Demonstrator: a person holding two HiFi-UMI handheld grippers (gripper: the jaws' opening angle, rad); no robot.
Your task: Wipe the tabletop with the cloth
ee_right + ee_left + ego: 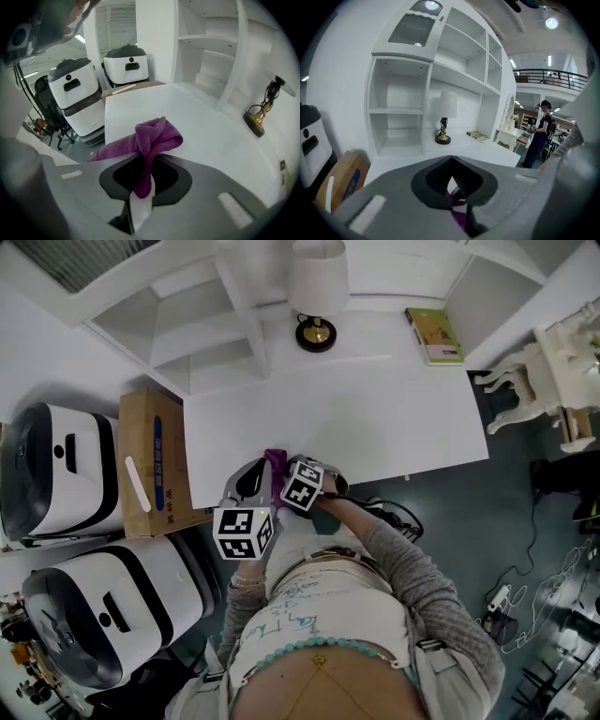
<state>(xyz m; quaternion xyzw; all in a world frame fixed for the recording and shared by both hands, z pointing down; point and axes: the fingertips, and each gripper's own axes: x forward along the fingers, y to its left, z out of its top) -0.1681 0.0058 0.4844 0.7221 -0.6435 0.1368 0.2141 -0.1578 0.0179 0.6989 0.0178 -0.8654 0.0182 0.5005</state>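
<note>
Head view: my left gripper and right gripper meet at the near edge of the white tabletop, lower centre of frame, with the purple cloth bunched between them. Left gripper view: my jaws are pinched together on a strip of the cloth, low centre. Right gripper view: my jaws are clamped on the cloth, its folded lump sticking out ahead over the tabletop, mid-frame.
</note>
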